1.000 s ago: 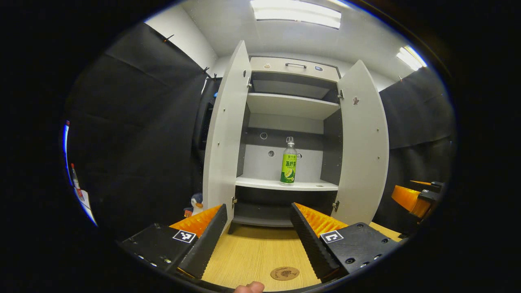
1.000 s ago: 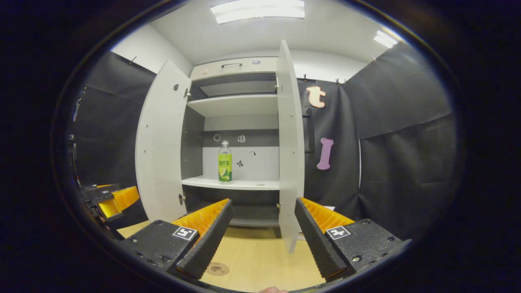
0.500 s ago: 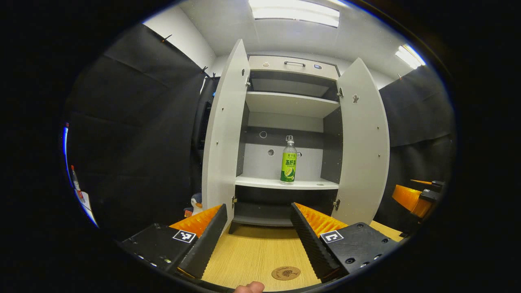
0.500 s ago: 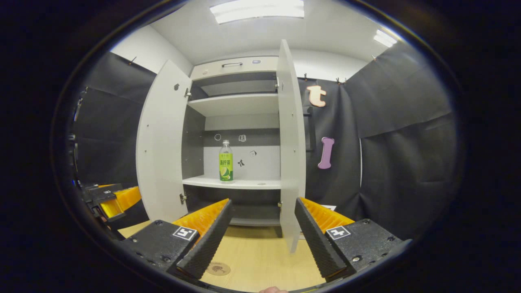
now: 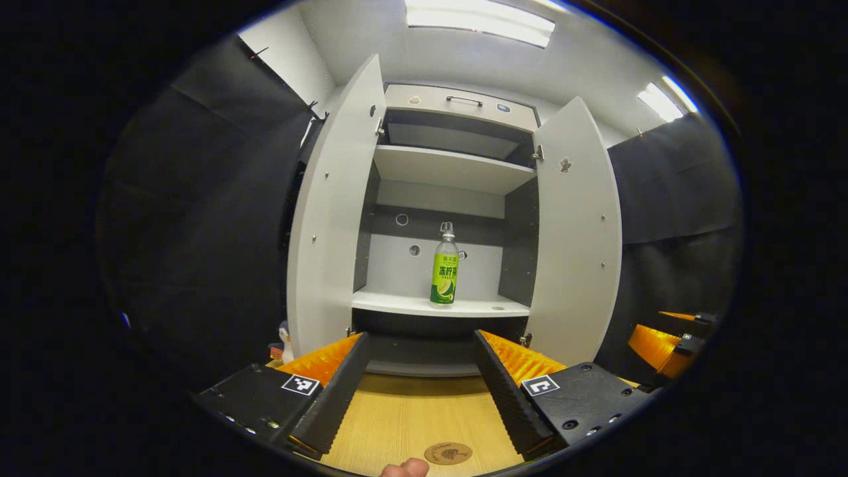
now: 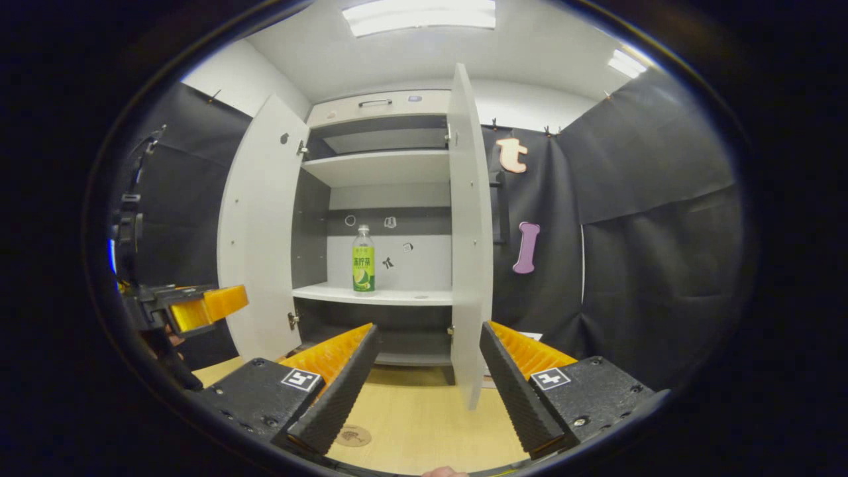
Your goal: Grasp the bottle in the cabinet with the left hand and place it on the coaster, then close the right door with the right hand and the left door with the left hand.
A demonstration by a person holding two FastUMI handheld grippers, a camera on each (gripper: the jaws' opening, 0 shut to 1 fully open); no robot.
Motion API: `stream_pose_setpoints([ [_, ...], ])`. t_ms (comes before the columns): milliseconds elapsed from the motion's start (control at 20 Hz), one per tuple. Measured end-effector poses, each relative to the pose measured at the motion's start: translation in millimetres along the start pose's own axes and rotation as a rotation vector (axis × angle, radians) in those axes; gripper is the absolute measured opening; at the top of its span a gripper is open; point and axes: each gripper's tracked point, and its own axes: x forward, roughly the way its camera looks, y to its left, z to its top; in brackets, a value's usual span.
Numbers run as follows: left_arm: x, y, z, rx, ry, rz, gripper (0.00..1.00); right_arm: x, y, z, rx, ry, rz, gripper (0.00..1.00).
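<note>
A clear bottle (image 5: 444, 273) with a green label stands upright on the middle shelf (image 5: 411, 306) of the white cabinet, whose left door (image 5: 329, 218) and right door (image 5: 575, 232) both stand wide. My left gripper (image 5: 419, 363) is open, empty, well short of the shelf. A round brown coaster (image 5: 448, 453) lies on the wooden table below it. In the right gripper view the bottle (image 6: 362, 260) sits left of the right door (image 6: 469, 232), seen edge-on. My right gripper (image 6: 428, 354) is open and empty, and the coaster (image 6: 352, 435) shows by its left finger.
The wooden table (image 5: 411, 417) runs up to the cabinet's foot. A small penguin toy (image 5: 285, 339) stands at the left door's base. The other gripper's orange finger (image 5: 652, 344) shows at the far right in the left gripper view, and one (image 6: 199, 308) at the left in the right gripper view.
The left gripper has moved forward and turned right, so the cabinet and bottle shifted left in its view. The right gripper has stayed almost still. In its view the left gripper rose and came forward.
</note>
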Motion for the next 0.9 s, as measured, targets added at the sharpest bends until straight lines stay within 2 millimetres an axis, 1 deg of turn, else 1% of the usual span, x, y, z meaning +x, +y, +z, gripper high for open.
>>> stream_pose_setpoints([
  [150,41.2,-15.4,9.8,-0.004,-0.001,-0.071,0.95,-0.5,-4.1,-3.1,-0.002,0.008,-0.019,1.0],
  [200,57.5,-19.9,14.0,-0.001,-0.007,-0.088,0.99,-0.6,-5.5,-4.2,-0.002,0.011,-0.025,1.0],
  [250,72.8,-23.5,16.1,0.004,-0.01,-0.099,0.95,-1.5,-6.5,-4.1,0.003,0.014,-0.03,1.0],
  [300,87.7,-28.6,18.6,0.013,-0.012,-0.116,0.99,-1.9,-7.1,-4.5,0.007,0.015,-0.033,1.0],
  [350,103.1,-34.2,22.1,0.021,-0.015,-0.129,0.95,-1.9,-9.8,-5.6,0.008,0.018,-0.041,1.0],
  [400,118.1,-38.6,26.1,0.028,-0.017,-0.14,0.95,-0.9,-12.0,-5.6,0.008,0.021,-0.05,1.0],
  [450,133.3,-44.6,29.3,0.03,-0.023,-0.155,0.99,-0.3,-15.0,-6.4,0.007,0.022,-0.061,1.0],
  [500,148.4,-49.0,32.4,0.031,-0.029,-0.163,0.95,0.4,-18.4,-6.4,0.007,0.023,-0.073,1.0],
  [550,163.1,-51.9,36.0,0.035,-0.034,-0.164,0.95,0.6,-21.1,-7.6,0.009,0.024,-0.084,1.0],
  [650,192.9,-52.9,39.1,0.049,-0.039,-0.156,0.95,1.0,-27.7,-7.7,0.012,0.024,-0.108,1.0],
  [800,237.8,-48.0,36.4,0.072,-0.036,-0.129,0.94,0.5,-38.0,-7.5,0.02,0.02,-0.149,1.0],
  [900,264.7,-43.3,24.3,0.069,-0.011,-0.113,0.95,0.0,-43.9,-8.5,0.024,0.019,-0.173,1.0],
])
